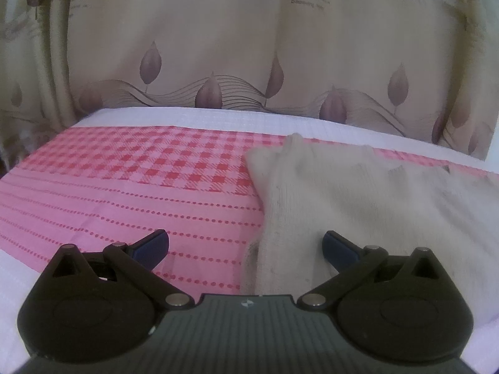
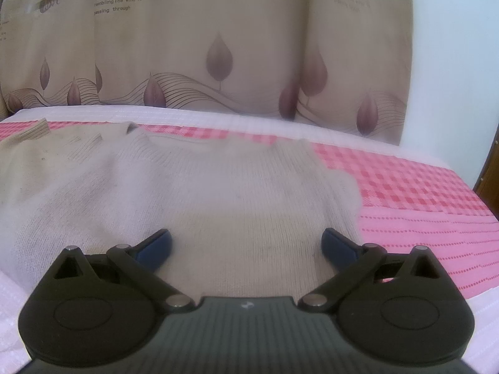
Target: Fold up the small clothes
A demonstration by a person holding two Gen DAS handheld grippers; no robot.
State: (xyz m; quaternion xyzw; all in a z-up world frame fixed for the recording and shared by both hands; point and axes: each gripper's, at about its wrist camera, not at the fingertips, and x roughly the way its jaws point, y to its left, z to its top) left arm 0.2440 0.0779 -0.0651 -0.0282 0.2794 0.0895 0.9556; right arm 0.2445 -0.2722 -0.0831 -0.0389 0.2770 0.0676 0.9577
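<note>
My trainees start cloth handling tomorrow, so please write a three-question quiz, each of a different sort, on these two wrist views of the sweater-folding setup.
1. True or false: the left gripper is shut on the cream sweater.
2. Multiple choice: the cloth under the sweater is A) blue striped, B) pink and red checked, C) plain green.
3. Fill in: behind the bed hangs a beige ____ printed with leaves and text.

Key: 1 false, both grippers are open, the right gripper above the sweater's body; 2 B; 3 curtain.
</note>
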